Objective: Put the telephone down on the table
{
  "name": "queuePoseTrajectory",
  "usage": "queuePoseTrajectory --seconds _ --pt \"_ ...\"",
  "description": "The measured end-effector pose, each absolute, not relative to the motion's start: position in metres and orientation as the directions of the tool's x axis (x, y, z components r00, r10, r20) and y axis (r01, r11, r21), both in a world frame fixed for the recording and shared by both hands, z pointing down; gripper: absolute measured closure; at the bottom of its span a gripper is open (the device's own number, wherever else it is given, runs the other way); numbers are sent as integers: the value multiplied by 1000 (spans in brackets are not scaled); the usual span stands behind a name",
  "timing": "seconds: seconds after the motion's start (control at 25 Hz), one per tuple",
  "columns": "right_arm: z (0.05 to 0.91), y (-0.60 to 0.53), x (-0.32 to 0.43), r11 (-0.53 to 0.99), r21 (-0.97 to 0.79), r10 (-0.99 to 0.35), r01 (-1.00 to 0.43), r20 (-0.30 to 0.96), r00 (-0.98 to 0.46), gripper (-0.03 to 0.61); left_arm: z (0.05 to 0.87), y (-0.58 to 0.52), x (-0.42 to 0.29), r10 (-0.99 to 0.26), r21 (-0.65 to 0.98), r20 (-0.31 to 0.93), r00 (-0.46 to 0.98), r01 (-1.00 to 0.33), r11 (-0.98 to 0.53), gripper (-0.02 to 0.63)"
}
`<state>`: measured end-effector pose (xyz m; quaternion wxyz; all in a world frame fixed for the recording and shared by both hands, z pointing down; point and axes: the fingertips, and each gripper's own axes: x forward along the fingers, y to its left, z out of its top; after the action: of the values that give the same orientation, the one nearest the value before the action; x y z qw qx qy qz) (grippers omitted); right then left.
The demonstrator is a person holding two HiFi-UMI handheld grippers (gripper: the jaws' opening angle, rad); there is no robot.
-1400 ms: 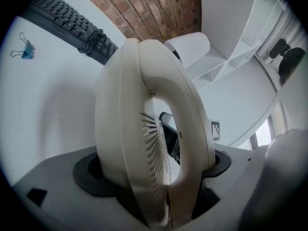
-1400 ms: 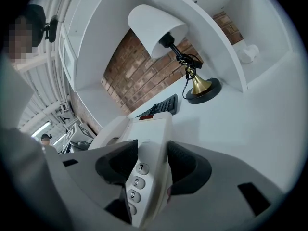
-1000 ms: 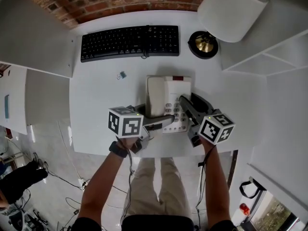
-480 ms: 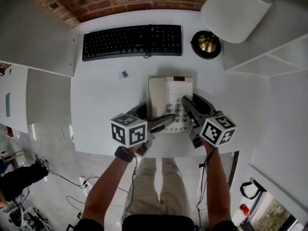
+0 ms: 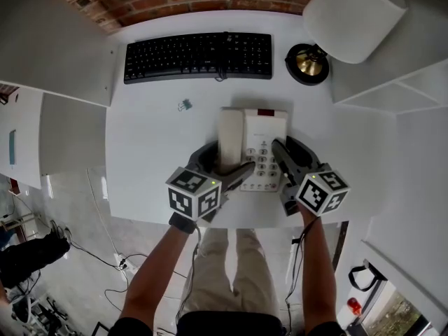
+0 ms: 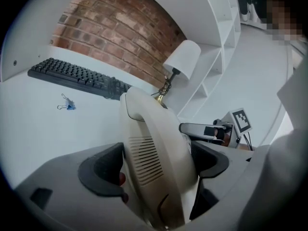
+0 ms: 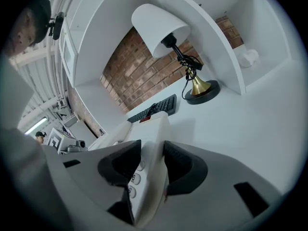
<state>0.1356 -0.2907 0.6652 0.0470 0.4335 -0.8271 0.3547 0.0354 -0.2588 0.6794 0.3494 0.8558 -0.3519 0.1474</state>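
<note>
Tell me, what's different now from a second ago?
The left tool rolled and has just been closing around the handset, now tipped on its edge. The right tool has just been closing on the right edge of the telephone base. The base, keyboard, lamp and clip kept their places on the table.

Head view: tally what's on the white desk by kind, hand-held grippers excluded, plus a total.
keyboard: 1
telephone: 1
desk lamp: 1
binder clip: 1
Total: 4
</note>
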Motion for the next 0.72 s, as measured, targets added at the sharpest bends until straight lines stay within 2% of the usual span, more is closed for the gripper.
queuePoseTrajectory --seconds 0.48,0.72 --pt "665 -290 135 370 -540 -691 -756 384 -613 431 677 -257 30 -535 495 478 697 -717 -491 170" --pt "664 -289 135 368 -542 -690 -756 386 -612 431 670 -256 23 -585 535 435 684 -719 -444 202"
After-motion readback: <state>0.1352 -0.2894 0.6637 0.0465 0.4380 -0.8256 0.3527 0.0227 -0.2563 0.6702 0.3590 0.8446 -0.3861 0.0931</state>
